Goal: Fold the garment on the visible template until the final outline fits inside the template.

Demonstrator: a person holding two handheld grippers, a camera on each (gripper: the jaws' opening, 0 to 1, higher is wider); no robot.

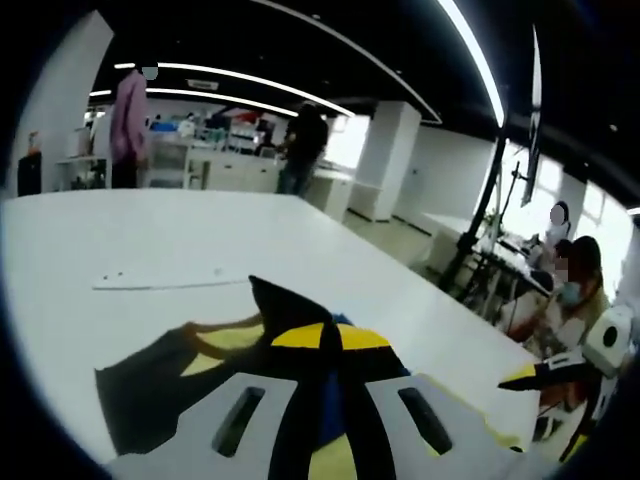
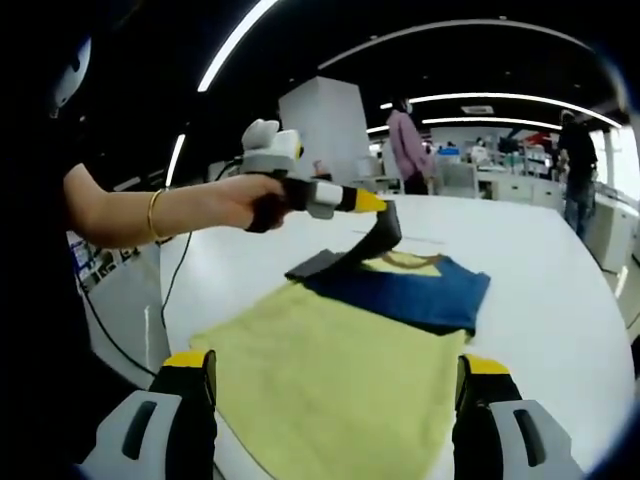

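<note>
The garment [image 2: 330, 370] lies flat on the white table [image 2: 560, 270], its near part yellow, its far part blue [image 2: 410, 290], with a dark sleeve [image 2: 325, 262] at the far left. My left gripper [image 2: 382, 222], held by a hand, is shut on that sleeve and lifts it off the table. In the left gripper view the dark cloth [image 1: 150, 385] runs up between the left gripper's [image 1: 332, 338] closed yellow-tipped jaws. My right gripper [image 2: 335, 385] stands open over the near yellow hem, jaws wide apart and holding nothing; the right gripper [image 1: 545, 372] also enters the left gripper view from the right.
A thin pale strip [image 1: 170, 281] lies on the table [image 1: 120, 230] beyond the garment. People stand at benches past the table's far end [image 1: 128, 115] [image 1: 303, 145], and one sits at the right [image 1: 575, 290]. The table's left edge [image 2: 175, 330] drops to the floor.
</note>
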